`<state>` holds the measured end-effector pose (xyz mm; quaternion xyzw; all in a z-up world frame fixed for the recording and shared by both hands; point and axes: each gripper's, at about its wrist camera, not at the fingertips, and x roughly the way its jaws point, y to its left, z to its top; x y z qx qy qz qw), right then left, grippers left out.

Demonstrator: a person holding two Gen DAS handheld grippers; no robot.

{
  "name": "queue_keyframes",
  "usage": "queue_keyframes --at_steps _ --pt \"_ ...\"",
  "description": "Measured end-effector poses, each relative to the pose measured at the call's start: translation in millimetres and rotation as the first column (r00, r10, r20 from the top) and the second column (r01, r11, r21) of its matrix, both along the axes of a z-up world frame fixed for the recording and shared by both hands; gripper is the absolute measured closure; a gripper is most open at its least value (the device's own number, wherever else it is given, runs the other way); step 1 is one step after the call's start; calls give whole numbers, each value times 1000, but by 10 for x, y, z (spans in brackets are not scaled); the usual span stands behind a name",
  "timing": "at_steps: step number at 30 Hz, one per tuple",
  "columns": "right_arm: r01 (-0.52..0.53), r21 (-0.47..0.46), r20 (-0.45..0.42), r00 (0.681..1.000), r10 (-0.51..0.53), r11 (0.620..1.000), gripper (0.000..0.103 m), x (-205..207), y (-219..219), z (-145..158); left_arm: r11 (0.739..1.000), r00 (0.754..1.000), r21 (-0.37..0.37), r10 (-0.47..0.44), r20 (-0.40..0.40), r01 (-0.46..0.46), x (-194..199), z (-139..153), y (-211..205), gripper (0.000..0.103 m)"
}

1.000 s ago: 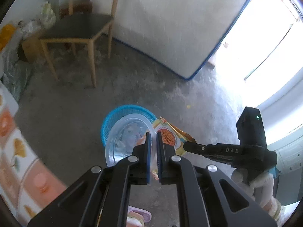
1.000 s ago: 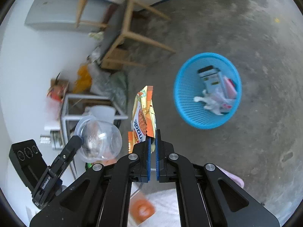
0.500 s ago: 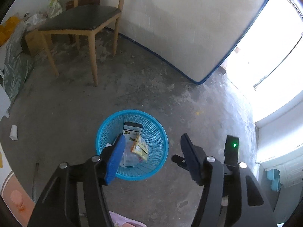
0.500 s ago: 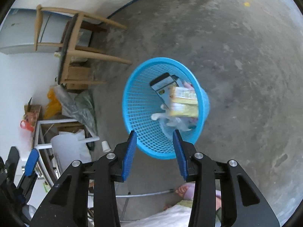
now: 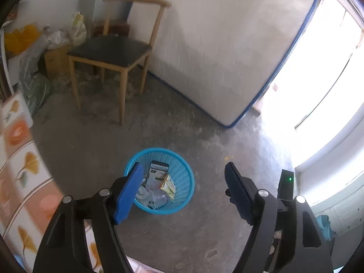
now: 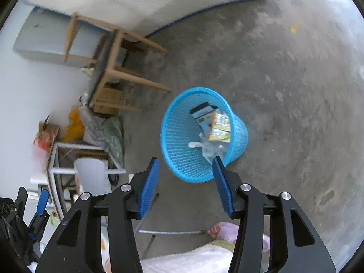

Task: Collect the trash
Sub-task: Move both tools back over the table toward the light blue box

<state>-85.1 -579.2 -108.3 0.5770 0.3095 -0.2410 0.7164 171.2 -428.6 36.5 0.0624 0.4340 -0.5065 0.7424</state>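
Several bits of trash are seen inside the blue basket (image 5: 185,182) on the floor: a yellow wrapper (image 6: 219,127), a carton (image 5: 157,175) and clear plastic (image 5: 157,199). The carton is stood on end, leaning on the basket's wall. Both the left gripper (image 5: 182,186) and right gripper (image 6: 185,182) are held wide apart above it, gripping nothing. A chair (image 5: 111,52) is stood near the wall.
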Motion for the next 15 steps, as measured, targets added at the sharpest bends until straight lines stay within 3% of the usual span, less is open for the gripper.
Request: queue_keyframes --at_steps 5,9,15 --pt "-113 -104 37 992 117 988 47 63 316 428 992 995 -91 89 33 -86 -148 322 747 21" --pt "-226 -167 73 968 240 960 46 187 622 722 979 983 -123 172 61 -164 -246 449 1436 16" --pt "-390 -230 138 894 427 892 45 471 1066 1095 931 929 -124 357 98 -344 -400 401 2573 13"
